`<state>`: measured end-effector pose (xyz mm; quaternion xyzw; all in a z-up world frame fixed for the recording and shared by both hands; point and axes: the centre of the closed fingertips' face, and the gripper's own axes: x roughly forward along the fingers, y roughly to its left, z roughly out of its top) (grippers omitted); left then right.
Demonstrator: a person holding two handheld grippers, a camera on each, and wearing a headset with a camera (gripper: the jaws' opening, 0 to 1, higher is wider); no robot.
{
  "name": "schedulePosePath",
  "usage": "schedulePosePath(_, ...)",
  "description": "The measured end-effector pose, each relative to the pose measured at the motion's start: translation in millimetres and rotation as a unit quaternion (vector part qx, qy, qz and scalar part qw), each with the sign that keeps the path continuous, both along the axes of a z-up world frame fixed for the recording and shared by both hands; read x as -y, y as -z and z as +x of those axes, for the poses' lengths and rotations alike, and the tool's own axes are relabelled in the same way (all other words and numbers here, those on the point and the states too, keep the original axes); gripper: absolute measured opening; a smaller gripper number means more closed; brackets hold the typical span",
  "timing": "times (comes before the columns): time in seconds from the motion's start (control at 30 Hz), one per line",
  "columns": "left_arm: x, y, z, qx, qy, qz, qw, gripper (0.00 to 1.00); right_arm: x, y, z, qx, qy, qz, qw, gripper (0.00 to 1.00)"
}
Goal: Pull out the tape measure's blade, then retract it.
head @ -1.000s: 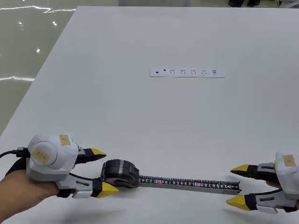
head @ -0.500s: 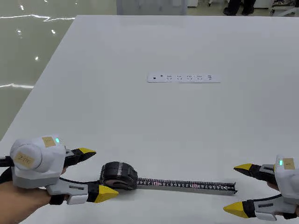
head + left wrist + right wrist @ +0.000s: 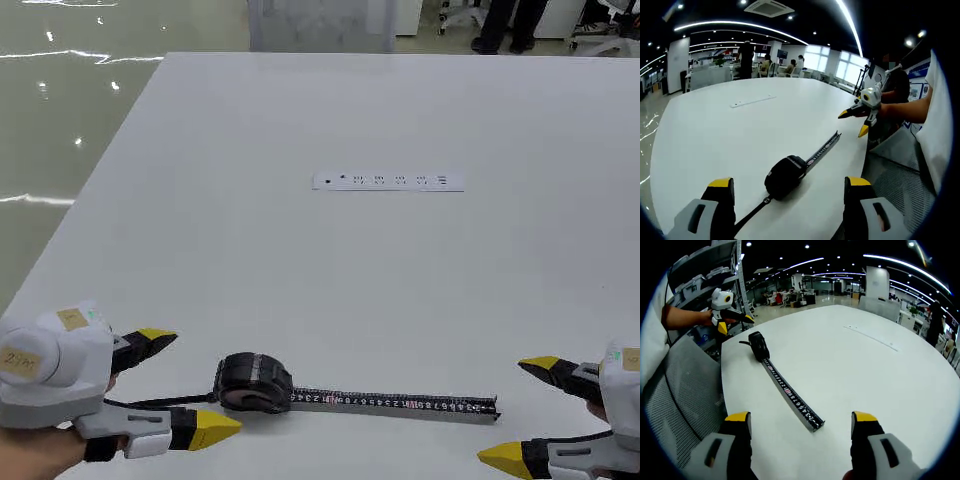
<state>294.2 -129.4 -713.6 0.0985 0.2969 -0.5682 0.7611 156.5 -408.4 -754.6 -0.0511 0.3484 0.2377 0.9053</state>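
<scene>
A black tape measure (image 3: 254, 383) lies on the white table (image 3: 380, 260) near its front edge, with its blade (image 3: 395, 403) drawn out to the right and lying flat. My left gripper (image 3: 192, 385) stands open just left of the case, not touching it. My right gripper (image 3: 530, 412) is open too, a little to the right of the blade's hook end. In the left gripper view the case (image 3: 785, 175) sits between and ahead of my yellow-tipped jaws, blade (image 3: 824, 149) running away. In the right gripper view the blade (image 3: 789, 392) ends just ahead of my jaws, the case (image 3: 758, 345) farther off.
A white power strip (image 3: 387, 181) lies flat at the table's middle. The table's left edge (image 3: 70, 230) drops to a glossy floor. A thin wrist strap (image 3: 172, 403) trails left from the case. Office furniture and people stand far behind the table.
Both grippers have drawn back from the tape measure: the left one away from the case, the right one away from the hook end. The extended blade stays on the table. The head camera has tilted.
</scene>
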Motion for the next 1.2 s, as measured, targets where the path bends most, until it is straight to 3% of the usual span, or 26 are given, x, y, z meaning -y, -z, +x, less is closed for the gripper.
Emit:
schedulePosePath(0.33, -18.9, 0.6, -8.0, -0.012, -0.043, -0.013, 0.9989, 0.92, 7.0, -8.5, -14.6, 0.001, 0.043, 0.004, 0.999, 0.88)
schedulePosePath(0.7, -42.4, 12.2, -24.0, -0.021, -0.074, 0.001, 0.997, 0.95, 4.6, -6.6, -26.7, -0.004, 0.072, 0.013, 0.9973, 0.93)
schedulePosePath(1.0, -52.6, 17.3, -29.6, -0.019, -0.097, 0.002, 0.9951, 0.96, 4.0, -9.9, -29.4, 0.021, 0.107, 0.02, 0.9939, 0.95)
schedulePosePath(1.2, -56.0, 20.6, -31.7, -0.014, -0.11, 0.003, 0.9938, 0.97, 2.2, -3.5, -36.5, 0.02, 0.119, 0.022, 0.9925, 0.95)
